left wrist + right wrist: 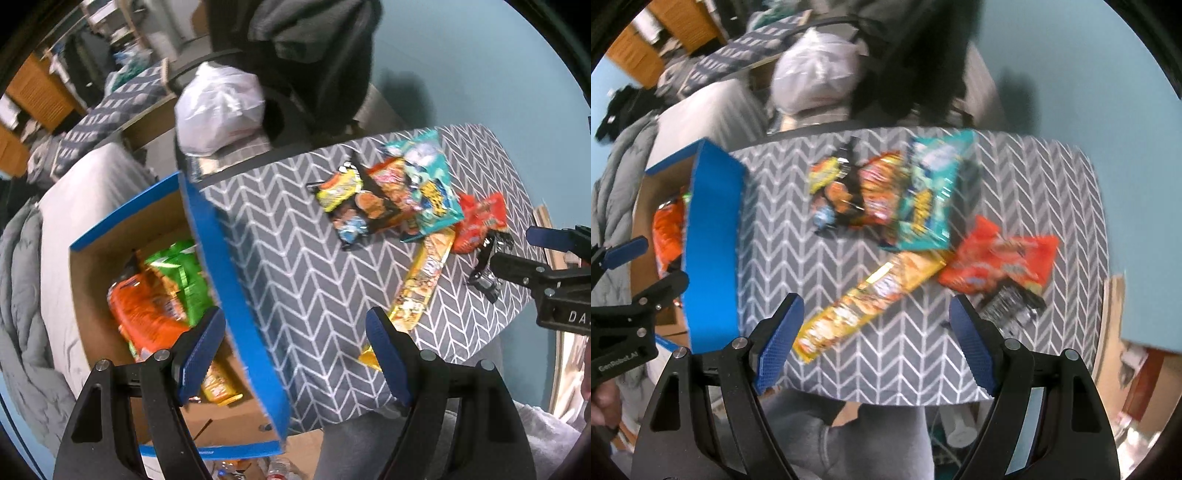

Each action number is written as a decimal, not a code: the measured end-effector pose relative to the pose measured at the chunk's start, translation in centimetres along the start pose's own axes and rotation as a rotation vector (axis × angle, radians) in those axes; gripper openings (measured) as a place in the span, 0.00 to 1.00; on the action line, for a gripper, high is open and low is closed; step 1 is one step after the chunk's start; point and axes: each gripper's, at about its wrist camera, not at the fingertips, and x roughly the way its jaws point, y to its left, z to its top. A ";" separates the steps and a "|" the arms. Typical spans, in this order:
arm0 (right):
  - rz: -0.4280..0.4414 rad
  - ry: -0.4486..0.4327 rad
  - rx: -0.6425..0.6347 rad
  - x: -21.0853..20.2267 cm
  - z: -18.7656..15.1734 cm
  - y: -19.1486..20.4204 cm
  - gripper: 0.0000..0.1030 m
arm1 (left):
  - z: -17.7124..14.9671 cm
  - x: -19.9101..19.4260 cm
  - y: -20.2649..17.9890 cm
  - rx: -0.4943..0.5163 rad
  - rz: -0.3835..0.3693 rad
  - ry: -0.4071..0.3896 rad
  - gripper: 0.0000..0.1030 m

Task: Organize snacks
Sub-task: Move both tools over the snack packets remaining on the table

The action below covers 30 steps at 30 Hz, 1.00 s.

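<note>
Foil and plastic snack packets lie in a loose heap on the grey chevron tablecloth (798, 229): a teal bag (932, 192) overlaps an orange packet (877, 192) and a black-and-yellow one (831, 184). A long yellow packet (864, 299) runs diagonally out from under the teal bag toward the near edge. A red packet (1001, 254) sits just beside it, with a small black packet (1015, 302) touching its lower edge.

More snacks are already in the blue-rimmed cardboard box (207, 236) at the cloth's left side: an orange bag (147, 310), a green bag (184, 273), a yellow one (218, 386) (partly hidden by a finger).

Left gripper (295, 347): jaws released, nothing between them, above the box wall and cloth edge. Right gripper (877, 339): jaws spread wide, empty, above the near end of the long yellow packet (frame blurred).
</note>
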 end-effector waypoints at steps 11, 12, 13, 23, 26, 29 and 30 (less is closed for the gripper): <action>-0.025 0.036 0.192 2.0 -2.7 -7.9 0.78 | 1.5 2.7 -4.8 0.133 -0.036 0.032 0.77; -0.027 0.040 0.208 2.2 -2.9 -8.5 0.78 | 1.6 3.1 -5.2 0.144 -0.037 0.037 0.77; -0.027 0.039 0.226 2.4 -3.2 -9.2 0.78 | 1.7 3.4 -5.5 0.152 -0.037 0.041 0.77; 0.004 0.060 0.403 6.6 -5.0 -14.6 0.78 | 2.7 6.8 -8.8 0.232 -0.048 0.074 0.77; 0.030 0.072 0.465 8.1 -5.3 -15.5 0.78 | 2.9 7.8 -9.8 0.241 -0.062 0.087 0.77; 0.067 0.080 0.539 9.4 -5.6 -16.3 0.78 | 3.1 8.6 -10.7 0.252 -0.064 0.097 0.77; 0.073 0.083 0.555 9.8 -5.6 -16.5 0.78 | 3.1 8.7 -11.1 0.258 -0.064 0.098 0.77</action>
